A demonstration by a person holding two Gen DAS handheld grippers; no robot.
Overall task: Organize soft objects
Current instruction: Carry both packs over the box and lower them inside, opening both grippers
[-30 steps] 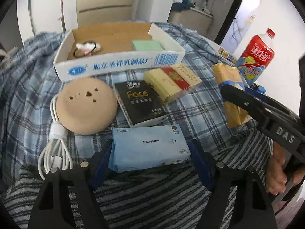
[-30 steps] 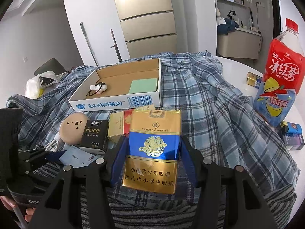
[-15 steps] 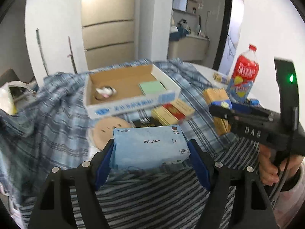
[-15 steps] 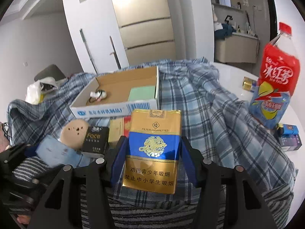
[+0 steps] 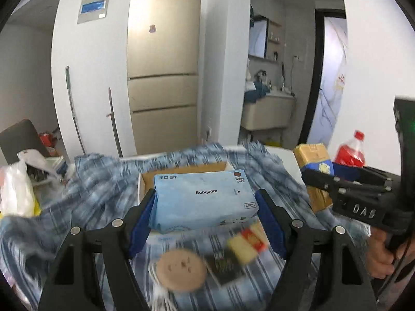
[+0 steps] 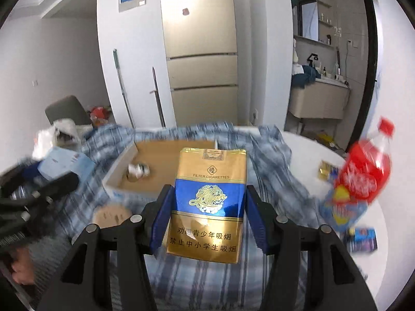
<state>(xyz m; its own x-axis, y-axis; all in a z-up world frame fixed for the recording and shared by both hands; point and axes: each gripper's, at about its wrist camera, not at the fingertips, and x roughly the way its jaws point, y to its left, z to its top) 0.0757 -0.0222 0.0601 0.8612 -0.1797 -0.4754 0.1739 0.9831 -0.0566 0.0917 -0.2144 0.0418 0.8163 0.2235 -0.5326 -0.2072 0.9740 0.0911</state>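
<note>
Left wrist view: left gripper (image 5: pixel 205 207) clamps the wipes pack (image 5: pixel 203 199) — right gripper (image 6: pixel 207 212) pinches the cigarette pack (image 6: pixel 208 207); neither yet in the cardboard box (image 6: pixel 155 165) — several items remain outside.

wipes pack (image 5: pixel 203 200): pale blue, level, lifted | cigarette pack (image 6: pixel 207 208): gold-blue, upright, lifted

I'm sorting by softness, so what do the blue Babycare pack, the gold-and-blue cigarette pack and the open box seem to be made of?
Babycare pack: looks like matte plastic film, faintly crinkled, its ends dented by the left gripper's jaws, so likely soft.
Cigarette pack: glossy printed wrapper with glare and creases; paper or film, I can't say.
Open box: brown inside, white printed outside, thin straight walls, probably cardboard.
</note>
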